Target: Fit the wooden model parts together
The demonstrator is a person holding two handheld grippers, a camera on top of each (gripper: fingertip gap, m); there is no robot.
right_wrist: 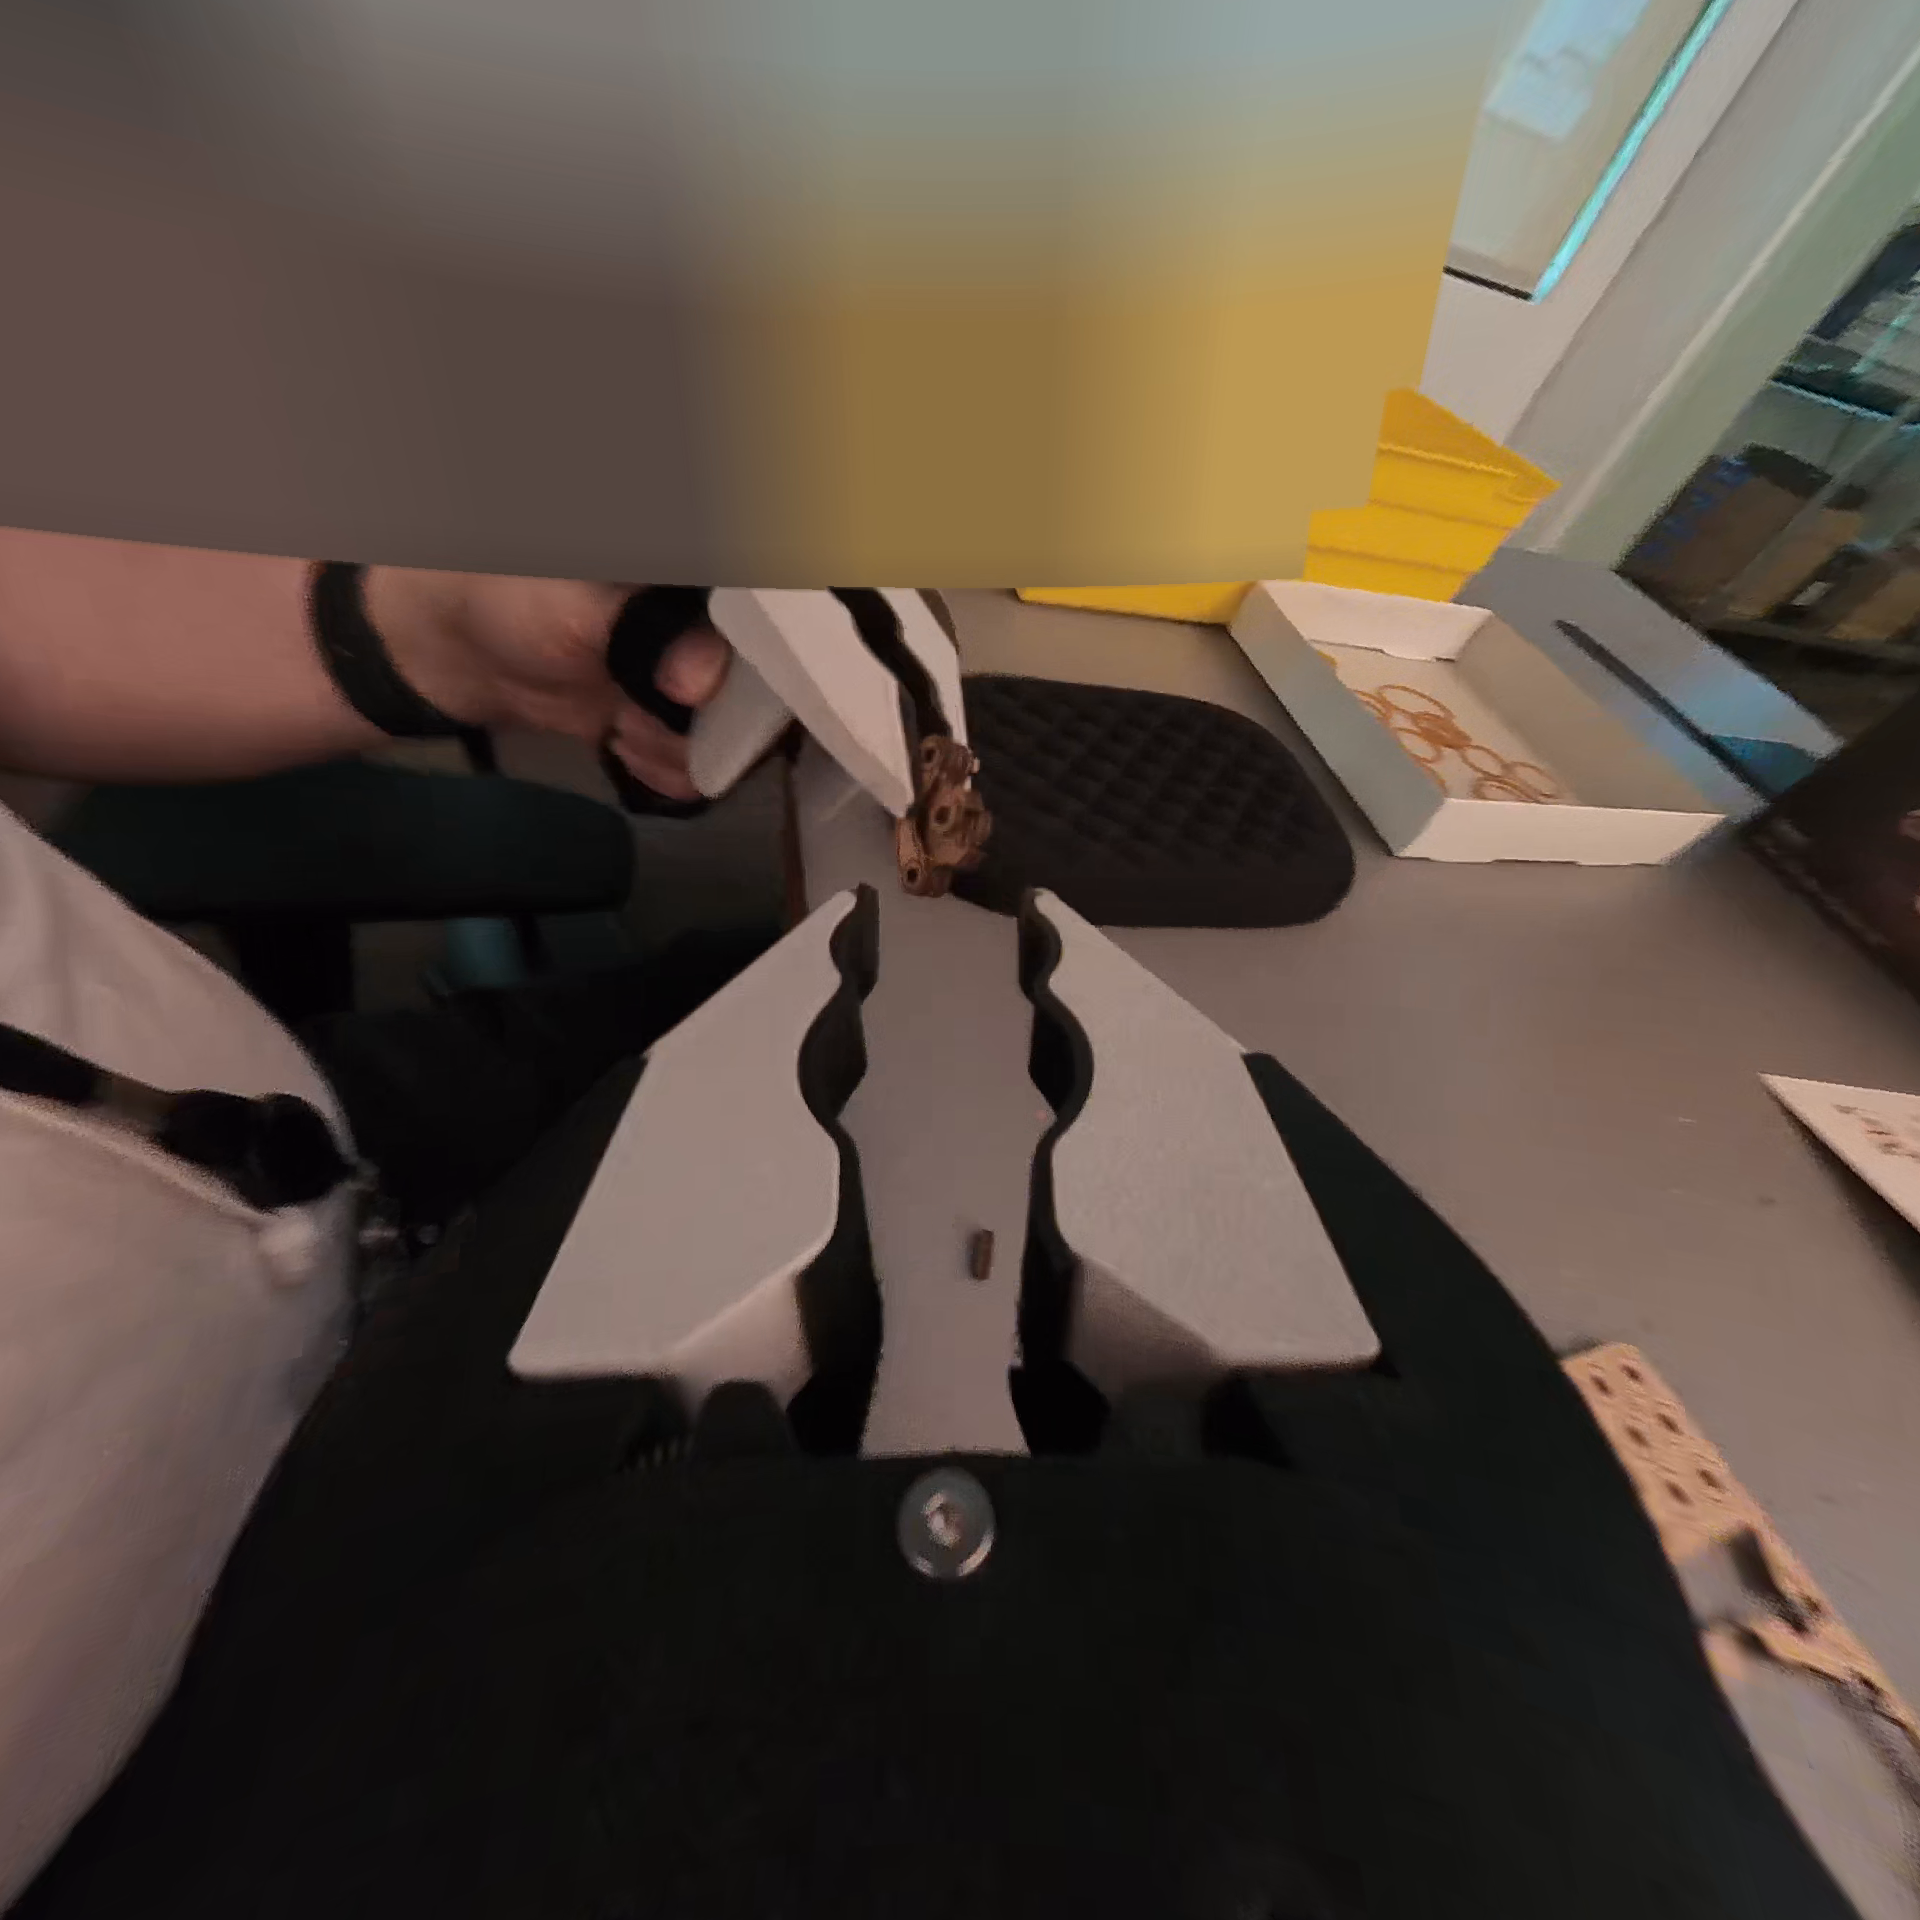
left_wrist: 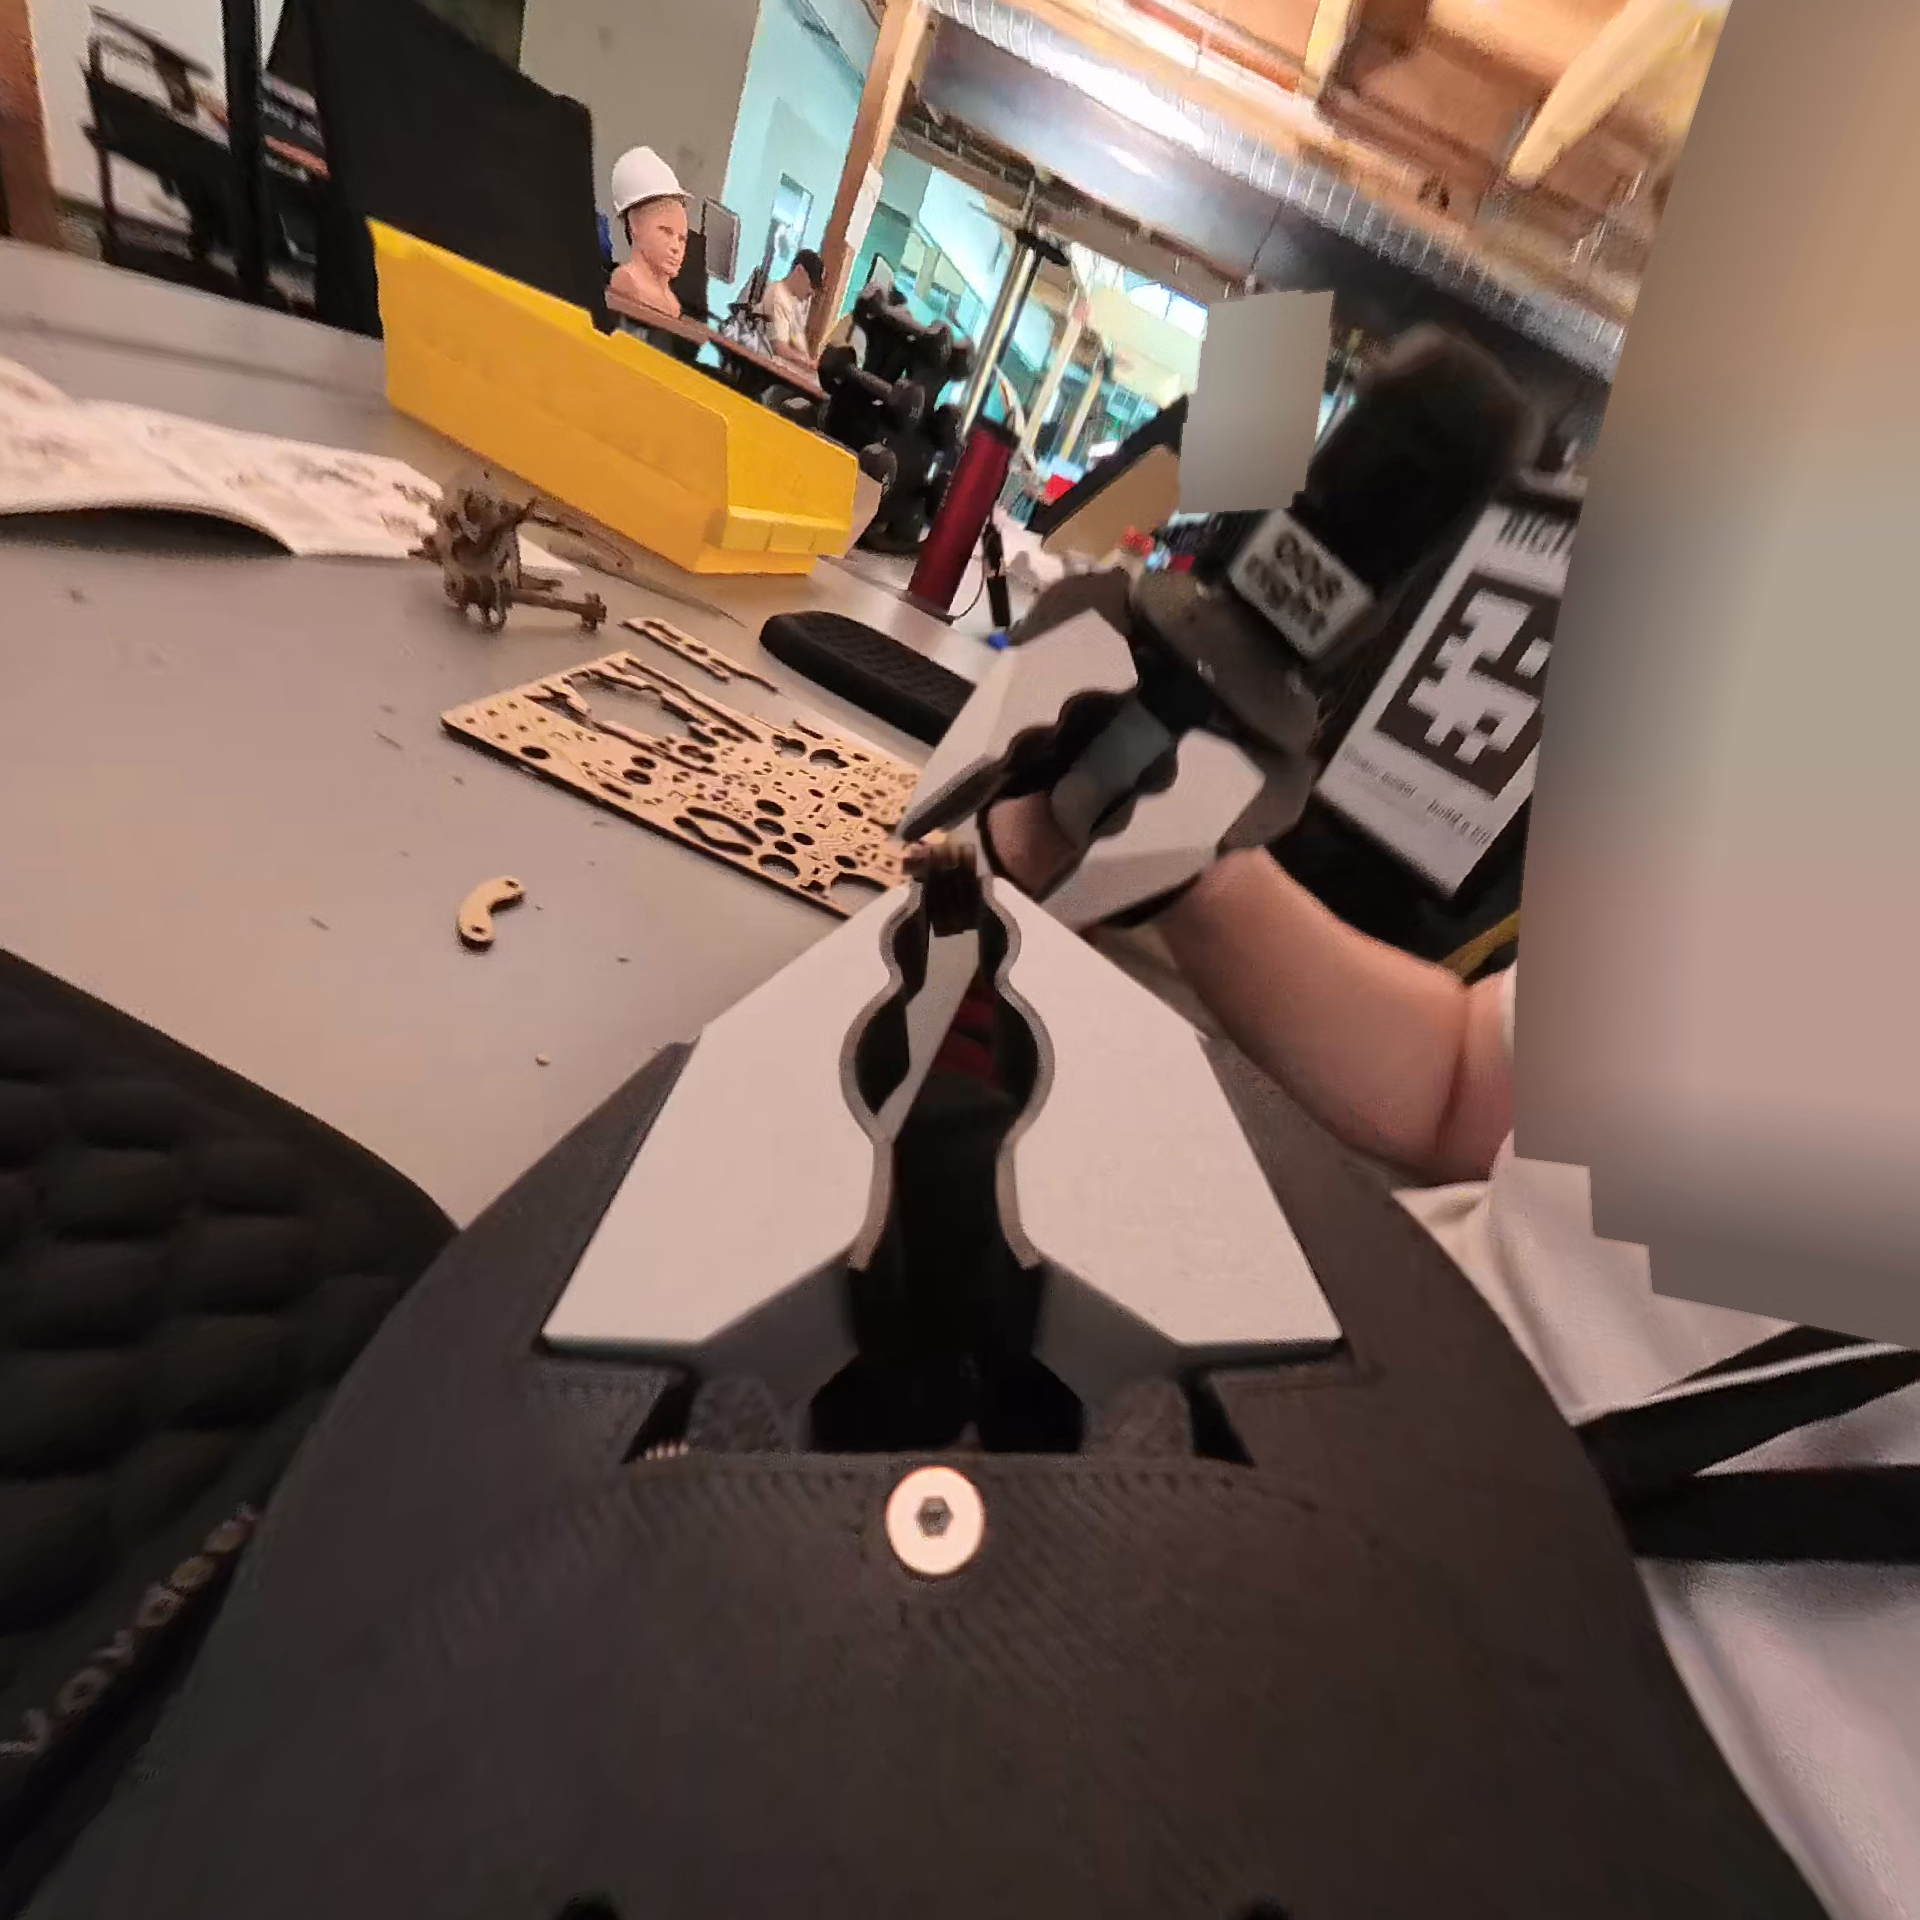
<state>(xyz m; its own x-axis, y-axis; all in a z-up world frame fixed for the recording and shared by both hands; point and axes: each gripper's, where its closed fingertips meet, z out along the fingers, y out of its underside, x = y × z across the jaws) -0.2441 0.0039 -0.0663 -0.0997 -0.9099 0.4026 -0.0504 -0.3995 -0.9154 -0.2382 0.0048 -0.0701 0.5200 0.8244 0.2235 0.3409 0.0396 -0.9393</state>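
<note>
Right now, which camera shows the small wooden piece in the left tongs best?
The right wrist view: the wooden piece hangs in profile below the left tongs, holes visible. The left wrist view shows only a sliver at the tips.

In the right wrist view a strip of bare grey table (right_wrist: 1455, 1039) runs up the middle between the parted fingers of the right gripper (right_wrist: 940, 904), blocked just beyond the tips by the small wooden assembly (right_wrist: 940, 826) pinched in the left gripper (right_wrist: 920, 784) and, behind it, the black padded mat (right_wrist: 1143, 800). Right of centre the table stays free until the white tray of rings (right_wrist: 1455, 821) at upper right. In the left wrist view, open table fills the centre left, hemmed by the perforated wooden sheet (left_wrist: 707, 769), a loose curved piece (left_wrist: 488, 906), the half-built model (left_wrist: 488, 561) and the yellow bin (left_wrist: 603, 416) above.
</note>
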